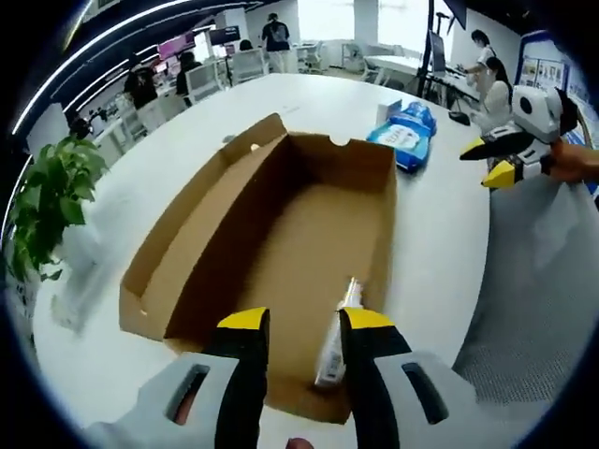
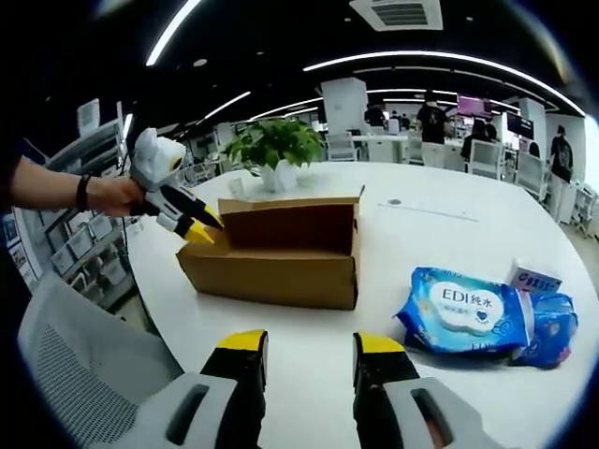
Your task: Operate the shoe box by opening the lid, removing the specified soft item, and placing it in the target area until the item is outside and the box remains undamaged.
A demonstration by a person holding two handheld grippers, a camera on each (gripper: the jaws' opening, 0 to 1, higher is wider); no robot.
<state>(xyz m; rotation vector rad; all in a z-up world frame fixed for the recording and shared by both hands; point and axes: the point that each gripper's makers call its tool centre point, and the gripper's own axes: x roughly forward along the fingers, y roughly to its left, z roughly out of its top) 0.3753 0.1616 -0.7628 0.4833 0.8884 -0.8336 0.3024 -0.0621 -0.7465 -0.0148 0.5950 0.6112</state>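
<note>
Shoe box (image 1: pixel 281 253) open near the table (image 1: pixel 449 253) edge; wipes pack (image 2: pixel 468 313) already outside. Left gripper (image 1: pixel 304 323) narrow over the box; right gripper (image 2: pixel 309 344) apart, empty. Retreat next, probably.

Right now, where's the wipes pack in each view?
Left gripper view: the wipes pack lies upper right, just past the box's far end.
Right gripper view: the pack lies lower right, right of the box.
Shared landmark: the plant.

Left gripper view: close above shoe box (image 1: pixel 281 253). Right gripper view: farther, side-on; both share box.
</note>
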